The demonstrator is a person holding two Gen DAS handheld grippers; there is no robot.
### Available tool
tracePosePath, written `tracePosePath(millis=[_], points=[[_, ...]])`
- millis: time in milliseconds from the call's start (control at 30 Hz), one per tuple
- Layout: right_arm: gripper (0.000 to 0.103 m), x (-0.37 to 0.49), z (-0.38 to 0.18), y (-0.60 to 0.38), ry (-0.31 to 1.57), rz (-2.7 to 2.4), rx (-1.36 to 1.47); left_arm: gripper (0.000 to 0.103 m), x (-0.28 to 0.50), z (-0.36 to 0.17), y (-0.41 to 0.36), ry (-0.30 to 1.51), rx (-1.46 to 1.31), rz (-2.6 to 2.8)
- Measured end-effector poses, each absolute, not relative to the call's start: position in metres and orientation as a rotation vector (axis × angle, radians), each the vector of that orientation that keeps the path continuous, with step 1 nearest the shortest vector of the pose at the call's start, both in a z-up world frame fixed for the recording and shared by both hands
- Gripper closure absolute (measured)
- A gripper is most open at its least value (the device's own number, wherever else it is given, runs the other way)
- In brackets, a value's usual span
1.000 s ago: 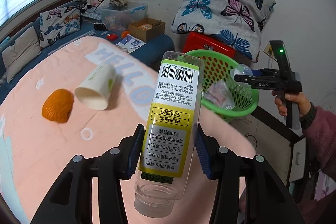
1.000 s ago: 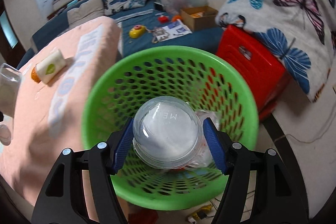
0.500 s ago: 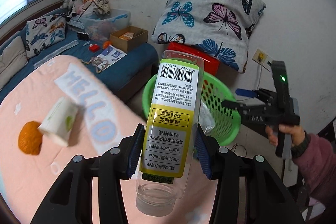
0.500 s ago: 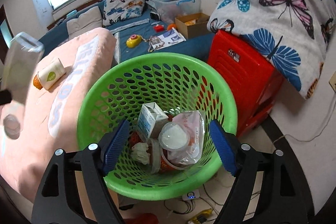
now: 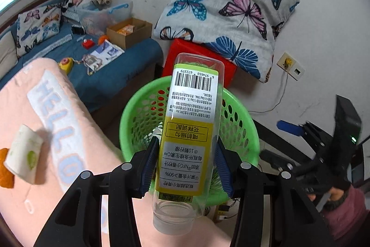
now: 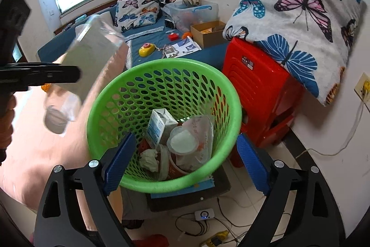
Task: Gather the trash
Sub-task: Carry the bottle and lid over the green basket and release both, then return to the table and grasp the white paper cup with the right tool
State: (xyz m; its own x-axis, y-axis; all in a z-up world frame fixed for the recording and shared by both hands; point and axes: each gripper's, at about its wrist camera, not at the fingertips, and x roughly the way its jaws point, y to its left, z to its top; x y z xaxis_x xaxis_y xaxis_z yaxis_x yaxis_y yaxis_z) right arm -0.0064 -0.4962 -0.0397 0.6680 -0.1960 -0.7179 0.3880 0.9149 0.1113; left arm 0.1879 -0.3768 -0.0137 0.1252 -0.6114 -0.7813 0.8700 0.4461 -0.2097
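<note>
With the left gripper point(image 5: 185, 168) clamped on the empty bottle point(image 5: 189, 131) above the green basket's point(image 6: 148, 71) near rim, we should carry it over the basket's middle before releasing, while the right gripper point(image 6: 182, 166), jaws just opened and empty, clears away.

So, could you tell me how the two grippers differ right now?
The left gripper is shut on the clear bottle; the right gripper has just been opening and stands wide with nothing between its pads. Both are above the green basket.
</note>
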Motion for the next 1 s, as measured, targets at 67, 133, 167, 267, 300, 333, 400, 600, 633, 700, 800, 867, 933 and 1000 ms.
tracePosePath(millis=[67,133,167,267,300,333,400,600,633,700,800,867,933,1000], points=[[0.013,-0.009,-0.041,-0.497,0.774,-0.339,0.264,0.057,0.189,-0.021,-0.388,0.961,0.329,-1.107],[0.013,-0.01,-0.042,-0.497,0.778,-0.341,0.266,0.057,0.19,-0.027,-0.395,0.972,0.326,-1.099],[0.013,-0.011,-0.043,-0.497,0.779,-0.342,0.268,0.057,0.191,-0.03,-0.399,0.982,0.324,-1.098],[0.013,-0.012,-0.045,-0.495,0.782,-0.338,0.269,0.058,0.192,-0.042,-0.408,1.015,0.323,-1.1],[0.013,-0.012,-0.046,-0.493,0.783,-0.338,0.265,0.058,0.192,-0.044,-0.409,1.021,0.331,-1.096],[0.013,-0.012,-0.046,-0.492,0.785,-0.337,0.26,0.058,0.191,-0.047,-0.41,1.027,0.338,-1.091],[0.013,-0.012,-0.046,-0.49,0.784,-0.336,0.251,0.058,0.191,-0.052,-0.41,1.046,0.327,-1.105],[0.013,-0.009,-0.046,-0.49,0.782,-0.33,0.258,0.052,0.193,-0.051,-0.399,1.042,0.322,-1.097],[0.013,-0.009,-0.045,-0.489,0.782,-0.327,0.258,0.051,0.194,-0.048,-0.395,1.037,0.318,-1.091],[0.013,-0.007,-0.044,-0.486,0.783,-0.324,0.252,0.05,0.195,-0.045,-0.389,1.024,0.31,-1.083],[0.013,-0.003,-0.042,-0.481,0.782,-0.312,0.242,0.05,0.195,-0.036,-0.373,0.999,0.288,-1.073],[0.013,0.001,-0.04,-0.476,0.779,-0.301,0.237,0.05,0.194,-0.031,-0.361,0.975,0.282,-1.056],[0.013,0.005,-0.038,-0.472,0.777,-0.288,0.233,0.05,0.195,-0.028,-0.349,0.963,0.275,-1.039],[0.013,0.01,-0.035,-0.467,0.773,-0.275,0.228,0.05,0.195,-0.024,-0.334,0.942,0.267,-1.018]])
